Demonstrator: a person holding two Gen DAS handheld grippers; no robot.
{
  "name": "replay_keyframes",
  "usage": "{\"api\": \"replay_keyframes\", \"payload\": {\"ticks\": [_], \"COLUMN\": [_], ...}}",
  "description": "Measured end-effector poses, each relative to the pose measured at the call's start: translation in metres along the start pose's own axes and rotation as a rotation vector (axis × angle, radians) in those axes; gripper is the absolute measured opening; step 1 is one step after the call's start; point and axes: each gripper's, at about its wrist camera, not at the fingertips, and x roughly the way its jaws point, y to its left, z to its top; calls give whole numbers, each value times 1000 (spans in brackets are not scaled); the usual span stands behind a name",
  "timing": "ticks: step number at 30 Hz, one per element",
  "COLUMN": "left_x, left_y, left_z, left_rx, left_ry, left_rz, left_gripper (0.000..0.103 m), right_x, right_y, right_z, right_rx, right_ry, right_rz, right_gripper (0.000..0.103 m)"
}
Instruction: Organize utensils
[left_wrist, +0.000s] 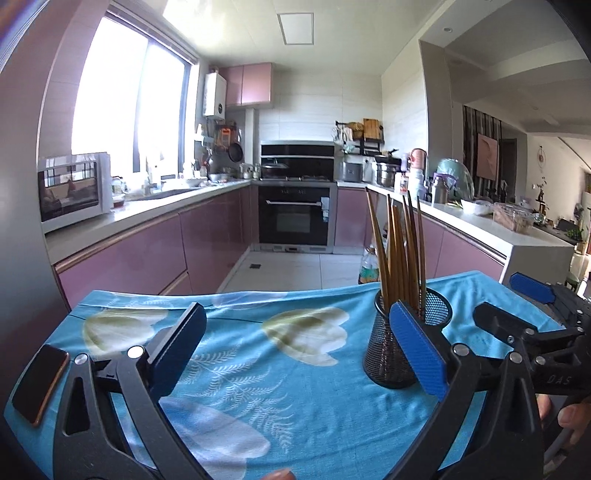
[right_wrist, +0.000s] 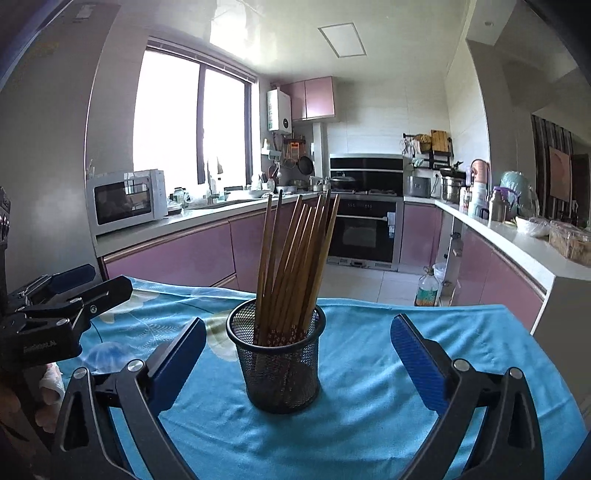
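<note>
Chopsticks upright in mesh holder, both claws released

A phone lies at the worktop's left edge. The left claw gapes, its right pad hiding part of the mesh holder, which holds wooden chopsticks; the right claw gapes around it

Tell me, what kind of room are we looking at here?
A home kitchen, it seems: a built-in oven under a stove, a microwave on the counter, and chopsticks in a mesh holder on a blue-clothed table.

Chopsticks in a mesh cup

A bundle of brown wooden chopsticks stands upright, tips fanned out, in a black mesh cup sitting on the blue flowered cloth.
</note>
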Motion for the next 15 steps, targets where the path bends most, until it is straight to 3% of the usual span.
{"api": "replay_keyframes", "payload": {"ticks": [15], "left_x": [-29], "left_y": [14], "left_z": [-14], "left_rx": [-47], "left_ry": [-98], "left_rz": [43], "left_gripper": [98], "right_x": [-24], "right_y": [13], "right_z": [-4], "right_rx": [-18], "right_ry": [-124], "right_rz": [-55], "right_gripper": [97]}}
